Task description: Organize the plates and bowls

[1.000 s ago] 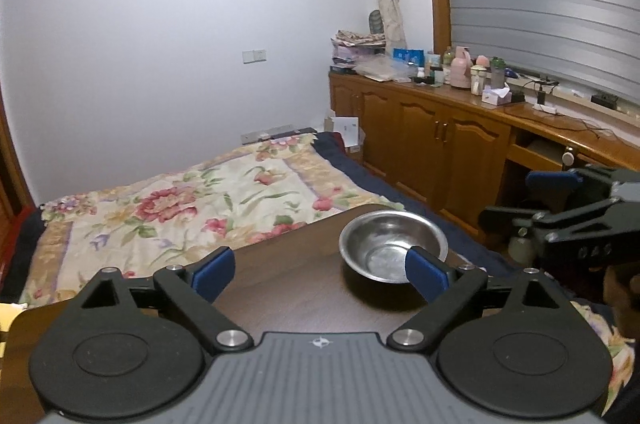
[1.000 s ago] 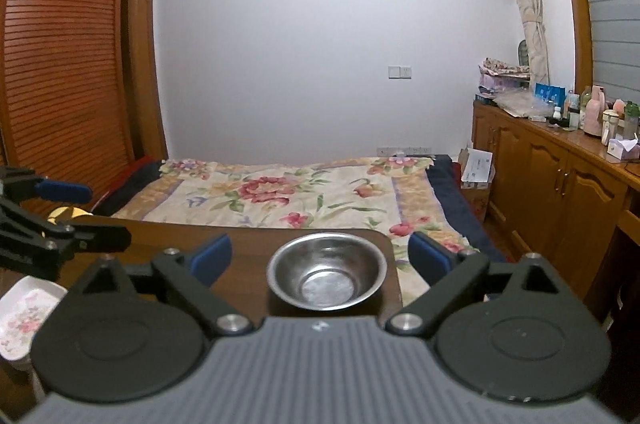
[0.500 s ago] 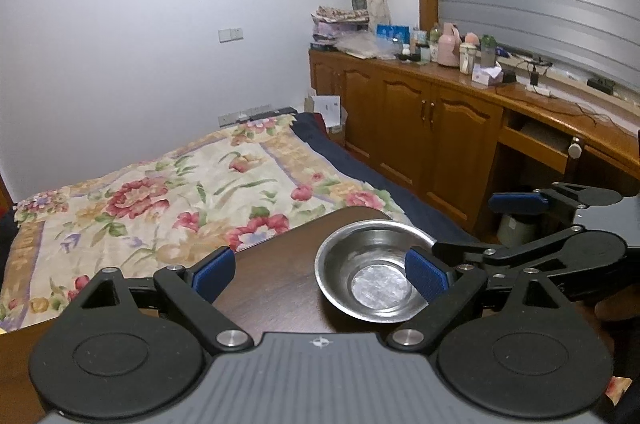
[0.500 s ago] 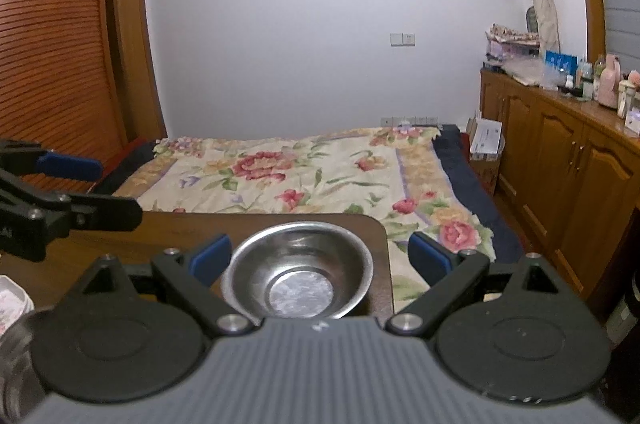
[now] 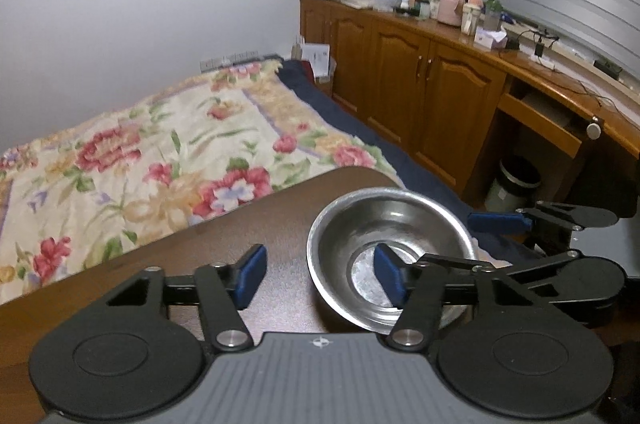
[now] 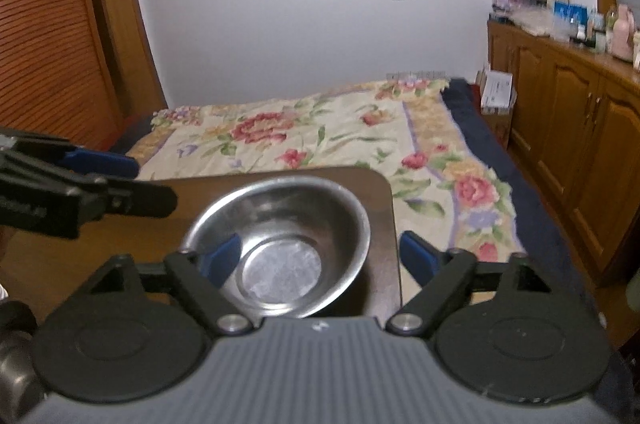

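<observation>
A steel bowl sits near the far right corner of a dark wooden table; it also shows in the right wrist view. My left gripper is open, with its right finger over the bowl's inside and its left finger outside. My right gripper is open and straddles the bowl's right rim, with its left finger inside the bowl. Each gripper shows in the other's view: the right one and the left one.
Beyond the table edge lies a bed with a floral quilt. Wooden cabinets with bottles on top run along the right wall. A small bin stands under the desk. A slatted wardrobe is at left.
Both grippers have moved forward and down onto the bowl; the right gripper's left finger and the left gripper's right finger are now over its inside. The bowl looks larger and nearer.
</observation>
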{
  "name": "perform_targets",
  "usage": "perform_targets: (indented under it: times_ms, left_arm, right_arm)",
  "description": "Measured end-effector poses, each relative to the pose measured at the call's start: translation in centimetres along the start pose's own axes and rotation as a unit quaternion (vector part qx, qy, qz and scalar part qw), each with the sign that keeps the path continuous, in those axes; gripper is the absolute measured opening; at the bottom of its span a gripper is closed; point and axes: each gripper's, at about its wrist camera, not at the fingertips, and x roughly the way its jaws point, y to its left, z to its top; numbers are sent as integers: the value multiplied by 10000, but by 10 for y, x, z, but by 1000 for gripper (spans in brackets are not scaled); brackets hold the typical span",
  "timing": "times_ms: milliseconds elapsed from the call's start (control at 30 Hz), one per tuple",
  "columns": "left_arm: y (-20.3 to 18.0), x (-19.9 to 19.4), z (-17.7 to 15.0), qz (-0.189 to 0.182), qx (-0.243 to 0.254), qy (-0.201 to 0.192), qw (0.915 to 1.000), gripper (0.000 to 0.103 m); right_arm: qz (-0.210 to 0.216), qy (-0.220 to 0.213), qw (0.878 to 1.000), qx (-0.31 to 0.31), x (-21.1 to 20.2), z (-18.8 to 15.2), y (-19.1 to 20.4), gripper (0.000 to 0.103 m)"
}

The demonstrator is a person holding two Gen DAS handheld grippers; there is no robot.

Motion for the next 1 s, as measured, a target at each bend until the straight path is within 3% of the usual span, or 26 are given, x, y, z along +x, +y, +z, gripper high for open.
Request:
perform_targets:
  times_ms: [367,700,800,833,900,1000]
  left_arm:
    - [7,28,2,-130,-113,419,9990,48]
    - [11,37,0,-253,-285,636,9972,38]
    - [11,39,0,-285,-312,685,9968,32]
    - [12,40,-1,-306,-320,703,9965,24]
    - [12,39,-1,-388,-378,729,9959,18]
    - [9,33,-1,-358,-329,682,9965,18]
  right_arm:
    - [160,285,9989,331,11,-3,-8,59]
    - [247,355,9979,478,14,-3,-11,55]
    - [277,382,9976,503,16,-4,-10,52]
    - [278,388,9976,503,17,-5,-10,51]
    - [286,406,9975,511,17,-5,-10,46]
    - [312,440,9970,559,18,-5,-11,35]
